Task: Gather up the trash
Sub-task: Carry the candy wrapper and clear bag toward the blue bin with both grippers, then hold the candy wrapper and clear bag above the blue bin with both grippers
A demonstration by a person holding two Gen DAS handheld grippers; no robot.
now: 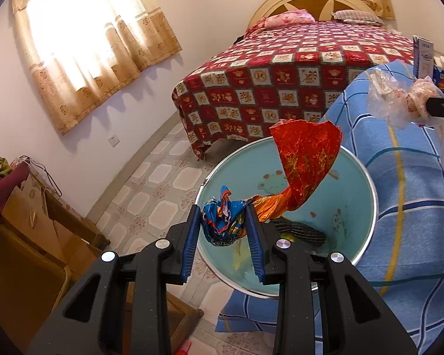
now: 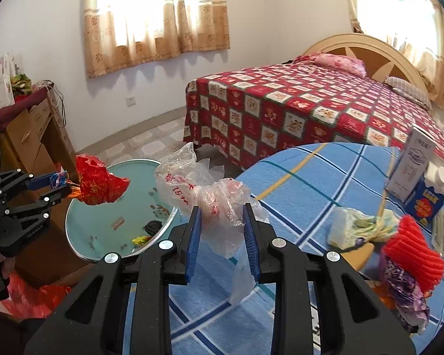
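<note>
**Two grippers carried trash toward the bin**

The left gripper [image 1: 223, 224] was clamped, jaws narrow, on a crumpled blue and red wrapper [image 1: 306, 162] held right over the bin [image 1: 367, 183], likely so it would drop inside. The right gripper [image 2: 220, 230] pinched a clear bag [image 2: 210, 195] just beside the bin, above the blue cloth [image 2: 310, 171]. More trash lay on the cloth, farther from the bin. Red print on the bag seemed to read "15" (the rest was illegible); carton labels were too blurred.
</note>
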